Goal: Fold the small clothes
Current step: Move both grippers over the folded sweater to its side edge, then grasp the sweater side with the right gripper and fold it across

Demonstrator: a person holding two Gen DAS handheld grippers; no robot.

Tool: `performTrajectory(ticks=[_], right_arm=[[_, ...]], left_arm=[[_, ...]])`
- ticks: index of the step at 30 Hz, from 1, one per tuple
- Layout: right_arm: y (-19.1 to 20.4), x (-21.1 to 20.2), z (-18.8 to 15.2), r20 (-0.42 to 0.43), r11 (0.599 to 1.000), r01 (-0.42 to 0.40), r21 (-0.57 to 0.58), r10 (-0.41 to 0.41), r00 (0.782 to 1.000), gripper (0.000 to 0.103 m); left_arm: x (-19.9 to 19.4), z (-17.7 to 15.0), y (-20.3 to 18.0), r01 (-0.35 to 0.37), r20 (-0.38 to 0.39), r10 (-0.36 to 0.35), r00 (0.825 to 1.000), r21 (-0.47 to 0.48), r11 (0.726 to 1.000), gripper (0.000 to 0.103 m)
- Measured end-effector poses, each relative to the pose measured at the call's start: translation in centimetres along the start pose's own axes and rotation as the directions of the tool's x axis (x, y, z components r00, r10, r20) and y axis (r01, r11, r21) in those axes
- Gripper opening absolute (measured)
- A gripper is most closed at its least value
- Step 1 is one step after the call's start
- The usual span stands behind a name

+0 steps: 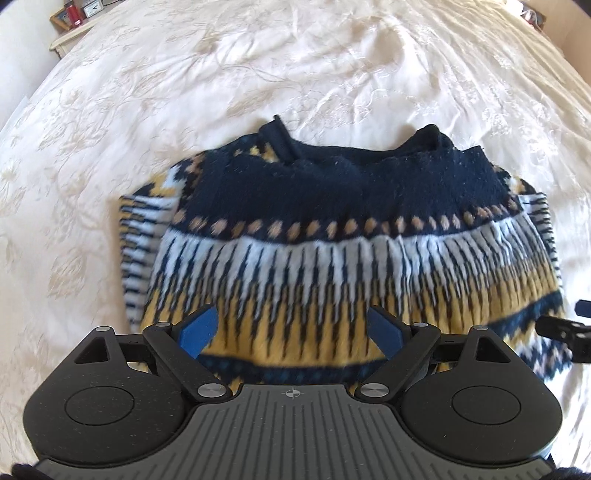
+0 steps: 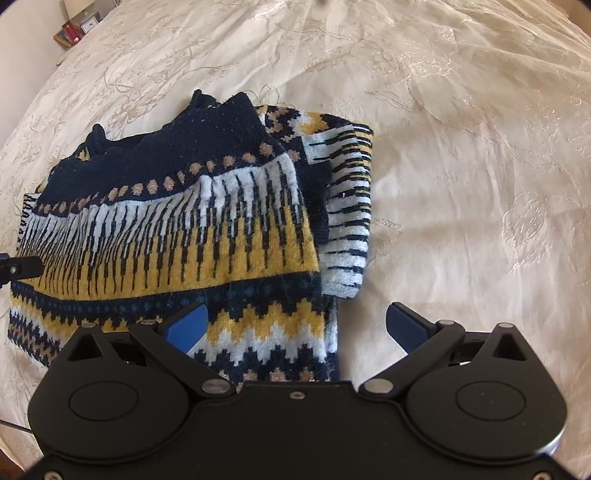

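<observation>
A small knitted sweater [image 1: 332,240] in navy, white and mustard lies on the bed, its sleeves tucked in at both sides and its navy upper part doubled over the patterned body. My left gripper [image 1: 291,328] hovers over the sweater's near yellow band, jaws wide apart with nothing between the blue pads. In the right wrist view the same sweater [image 2: 177,229] fills the left half. My right gripper [image 2: 295,326] is open above its near right corner, left pad over the zigzag hem, right pad over bare bedspread. A tip of the right gripper [image 1: 565,325] shows at the left view's right edge.
A cream embroidered bedspread [image 1: 295,66] covers the whole bed around the sweater. A bedside shelf with a small clock and red items [image 1: 79,14] stands at the far left corner. The other gripper's black tip [image 2: 18,267] pokes in at the right view's left edge.
</observation>
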State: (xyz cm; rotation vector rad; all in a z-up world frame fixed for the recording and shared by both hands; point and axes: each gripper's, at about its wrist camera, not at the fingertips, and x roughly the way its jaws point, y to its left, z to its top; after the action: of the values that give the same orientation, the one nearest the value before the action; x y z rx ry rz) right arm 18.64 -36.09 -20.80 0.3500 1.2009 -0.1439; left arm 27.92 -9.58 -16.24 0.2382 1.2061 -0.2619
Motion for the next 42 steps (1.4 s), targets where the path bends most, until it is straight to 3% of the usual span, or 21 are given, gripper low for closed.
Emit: performTrajectory(ticks=[8, 13, 16, 21, 25, 35, 39, 42], right_arm=[[-1.5, 0.2, 1.0, 0.000, 0.998, -0.046, 0.032, 0.046, 0.999, 0.102], [-3.0, 0.6, 1.6, 0.026, 0.979, -0.174, 0.104, 0.172, 0.985, 0.102], [-3.2, 1.3, 2.0, 0.003, 0.975, -0.194, 0.109, 0.195, 0.981, 0.102], [-2.4, 3.2, 3.0, -0.107, 0.986, -0.144, 0.088, 0.153, 0.982, 0.102], [-1.0, 4.2, 3.7, -0.154, 0.995, -0.091, 0.044, 0.097, 0.983, 0.102], [1.7, 6.2, 4.3, -0.173, 0.998, -0.059, -0.009, 0.056, 0.983, 0.103], [0.9, 6.4, 4.4, -0.143, 0.991, -0.129, 0.025, 0.131, 0.981, 0.103], [-1.1, 6.5, 4.4, -0.082, 0.962, -0.252, 0.103, 0.261, 0.962, 0.103]], left_arm=[[3.3, 2.2, -1.3, -0.039, -0.032, 0.039, 0.999, -0.009, 0.999, 0.088], [5.5, 3.1, -1.8, -0.066, -0.059, 0.067, 0.996, 0.010, 0.998, 0.089], [6.6, 3.4, -1.9, -0.071, -0.078, 0.072, 0.994, 0.017, 0.997, 0.092], [7.5, 3.6, -1.8, -0.082, -0.086, 0.084, 0.993, 0.026, 0.996, 0.103], [7.7, 3.4, -1.6, -0.069, -0.090, 0.071, 0.993, 0.018, 0.997, 0.103], [8.1, 3.9, -1.6, -0.072, -0.095, 0.073, 0.993, 0.010, 0.997, 0.103], [8.3, 4.0, -1.9, -0.078, -0.092, 0.078, 0.993, 0.004, 0.997, 0.103], [8.2, 3.9, -1.9, -0.079, -0.093, 0.078, 0.993, -0.001, 0.997, 0.103]])
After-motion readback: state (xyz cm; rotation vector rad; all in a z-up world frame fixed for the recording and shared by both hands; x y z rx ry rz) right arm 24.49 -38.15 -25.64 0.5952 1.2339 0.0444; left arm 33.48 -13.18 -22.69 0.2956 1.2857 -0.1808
